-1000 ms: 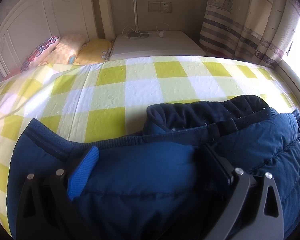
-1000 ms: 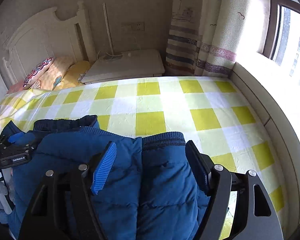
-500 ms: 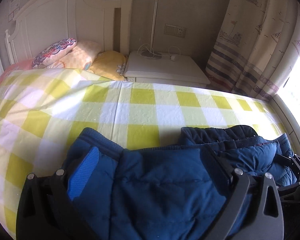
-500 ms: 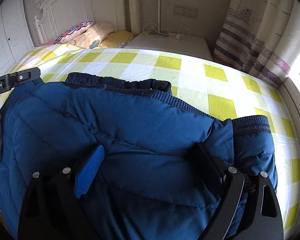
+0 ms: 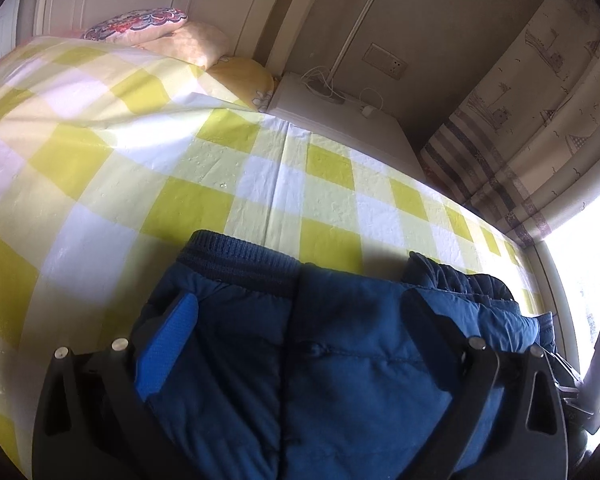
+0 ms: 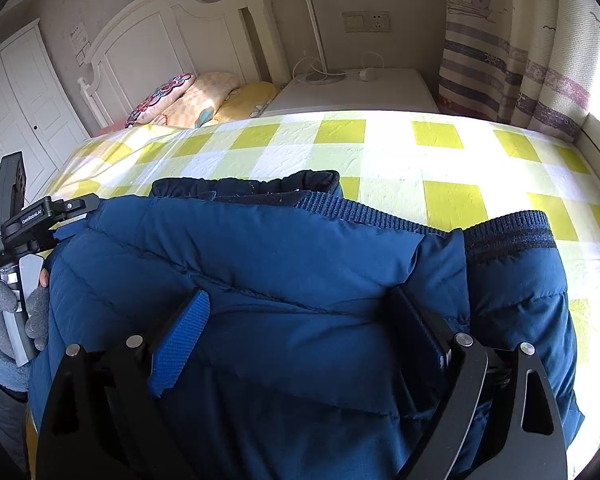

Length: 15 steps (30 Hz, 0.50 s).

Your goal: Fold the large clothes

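Observation:
A dark blue puffer jacket lies bunched on the yellow-and-white checked bed sheet, its navy collar and ribbed cuffs toward the headboard. My right gripper sits low over its middle, jaws wide, padded fabric bulging between the fingers without being pinched. My left gripper is also spread wide over a sleeve end of the jacket, near a ribbed cuff. In the right wrist view the left gripper sits at the jacket's left edge, held by a gloved hand.
Pillows lie against the white headboard. A white nightstand with a lamp pole and cables stands beside the bed. A striped curtain and a bright window ledge close the right side. White wardrobe doors stand at the left.
The right gripper's jaws have spread wider and it has sunk lower onto the jacket. The left gripper has travelled sideways and rolled, so a ribbed cuff now lies between its fingers.

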### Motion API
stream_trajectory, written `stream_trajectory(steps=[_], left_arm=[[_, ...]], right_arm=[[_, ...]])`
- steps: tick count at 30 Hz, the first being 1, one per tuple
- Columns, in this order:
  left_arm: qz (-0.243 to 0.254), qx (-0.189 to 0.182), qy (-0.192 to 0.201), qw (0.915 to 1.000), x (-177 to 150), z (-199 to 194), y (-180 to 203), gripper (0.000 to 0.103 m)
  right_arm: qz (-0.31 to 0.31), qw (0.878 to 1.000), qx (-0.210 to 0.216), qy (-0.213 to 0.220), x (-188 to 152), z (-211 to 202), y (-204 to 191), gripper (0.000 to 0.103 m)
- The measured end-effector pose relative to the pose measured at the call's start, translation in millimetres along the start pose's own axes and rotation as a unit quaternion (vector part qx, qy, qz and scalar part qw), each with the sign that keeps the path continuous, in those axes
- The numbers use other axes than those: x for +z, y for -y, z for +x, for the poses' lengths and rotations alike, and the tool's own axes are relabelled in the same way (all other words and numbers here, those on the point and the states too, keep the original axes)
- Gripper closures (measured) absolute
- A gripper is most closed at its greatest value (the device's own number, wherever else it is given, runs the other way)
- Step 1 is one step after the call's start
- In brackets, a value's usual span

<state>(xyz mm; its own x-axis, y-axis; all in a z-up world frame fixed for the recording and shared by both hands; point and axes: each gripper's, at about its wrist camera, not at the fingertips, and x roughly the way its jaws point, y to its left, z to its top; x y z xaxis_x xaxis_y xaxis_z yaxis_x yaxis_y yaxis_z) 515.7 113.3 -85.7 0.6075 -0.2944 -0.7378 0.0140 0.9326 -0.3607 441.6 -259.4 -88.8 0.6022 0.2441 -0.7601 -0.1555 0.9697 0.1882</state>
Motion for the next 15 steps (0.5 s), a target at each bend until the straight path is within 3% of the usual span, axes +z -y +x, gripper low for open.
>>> stream_trajectory(steps=[3, 6, 8, 10, 12, 13, 15], left_arm=[[0.025, 0.074, 0.019, 0.9968, -4, -23, 22, 0.007], [0.088, 0.033, 0.048, 0.9945, -29, -60, 69, 0.005], [0.15, 0.059, 0.065, 0.9848, -51, -68, 106, 0.003], [0.208, 0.074, 0.058, 0.9737, -75, -56, 135, 0.003], [0.241, 0.109, 0.015, 0.9643, -97, -21, 145, 0.002], [0.246, 0.12, 0.016, 0.9618, -103, -11, 144, 0.002], [0.234, 0.107, 0.021, 0.966, -102, -13, 138, 0.002]], right_arm=[[-0.013, 0.998, -0.062, 0.008, -2, -23, -14, 0.016], [-0.05, 0.996, -0.04, 0.055, -13, -60, -45, 0.014], [-0.093, 0.993, -0.056, 0.045, -25, -61, -69, 0.014], [-0.137, 0.987, -0.084, 0.01, -40, -41, -87, 0.014], [-0.135, 0.986, -0.097, 0.007, -52, -28, -87, 0.012], [-0.124, 0.988, -0.088, 0.005, -51, -28, -83, 0.012], [-0.098, 0.992, -0.079, 0.005, -49, -31, -72, 0.012]])
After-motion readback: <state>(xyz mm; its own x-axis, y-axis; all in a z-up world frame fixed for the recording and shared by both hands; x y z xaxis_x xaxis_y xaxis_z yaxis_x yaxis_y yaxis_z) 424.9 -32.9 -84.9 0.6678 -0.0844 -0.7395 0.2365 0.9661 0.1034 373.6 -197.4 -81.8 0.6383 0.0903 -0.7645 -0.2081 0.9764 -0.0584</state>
